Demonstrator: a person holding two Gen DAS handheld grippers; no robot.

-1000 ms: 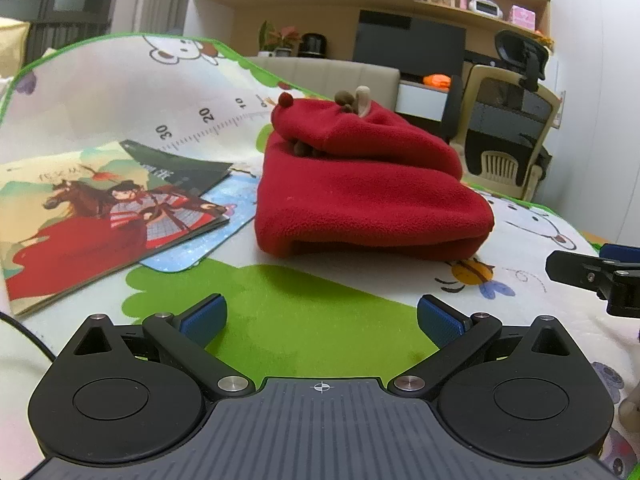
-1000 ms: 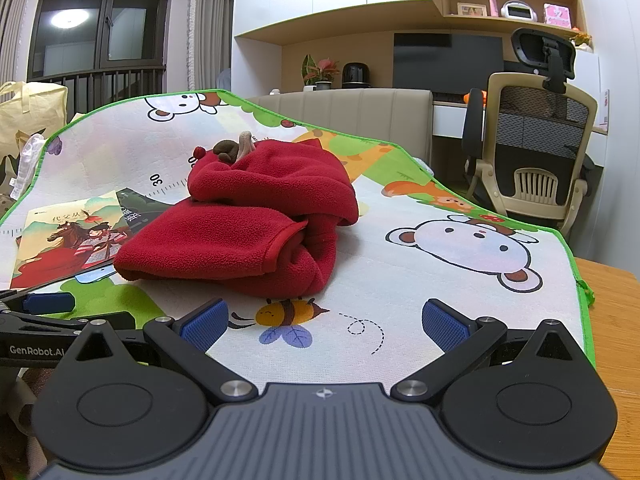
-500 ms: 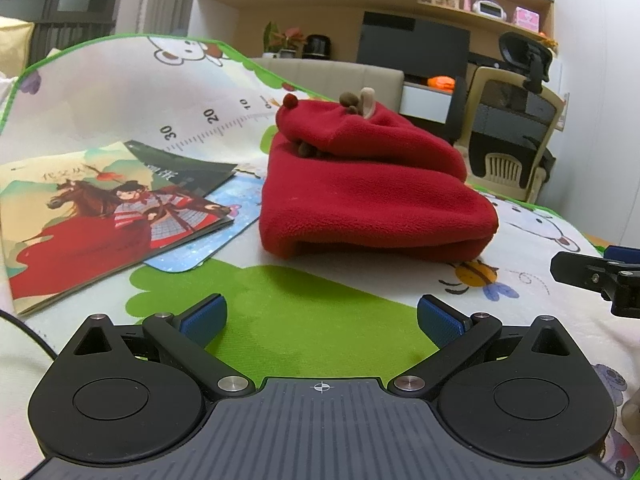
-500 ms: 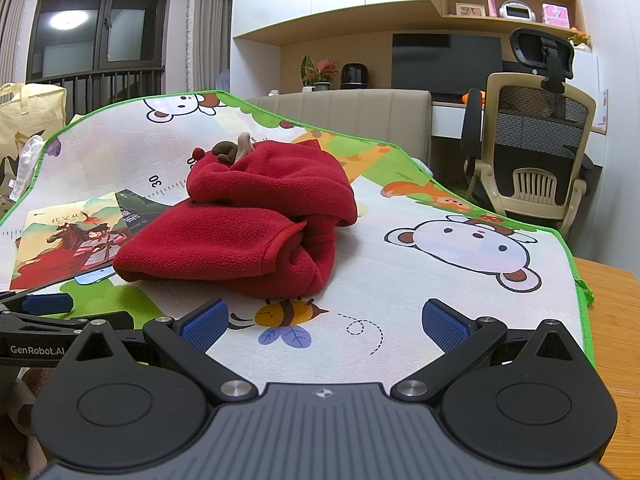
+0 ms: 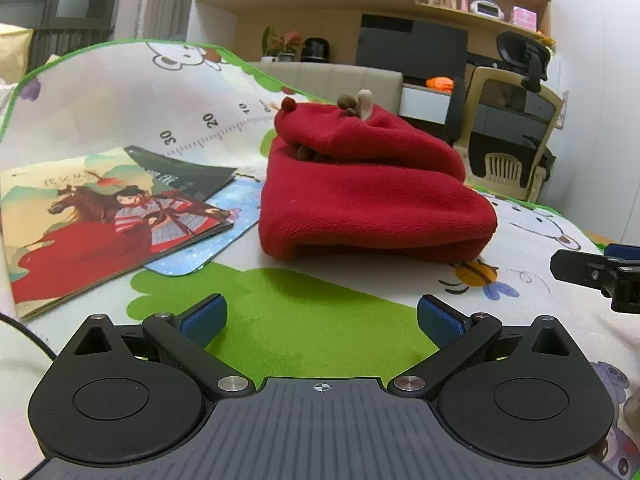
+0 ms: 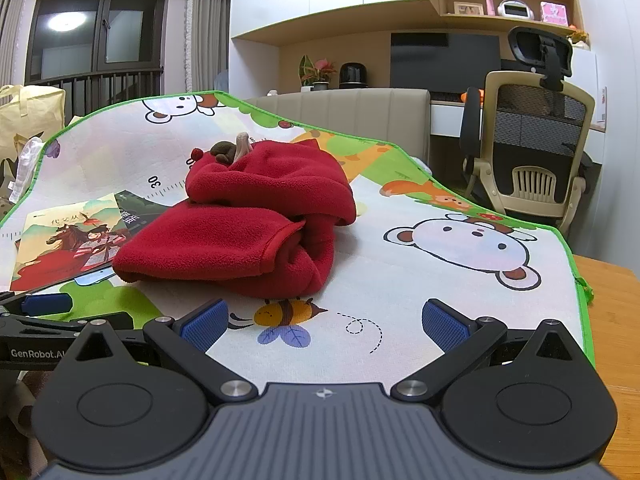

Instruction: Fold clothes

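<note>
We see a red fleece garment (image 5: 372, 196) lying folded in a thick bundle on the cartoon play mat (image 6: 400, 280) that covers the worktop, small brown trims poking from its top. Our left hand-held gripper (image 5: 320, 316) hovers low over the mat's green patch in front of the garment, fingers wide apart and empty. Our right hand-held gripper (image 6: 325, 320) sits above a printed bee, likewise spread and empty. The left unit's side reads "GenRobot.AI". The mat's printed ruler shows 10, 20, 30. An illustrated picture book (image 5: 100, 220) beside the garment carries Chinese characters we cannot read.
</note>
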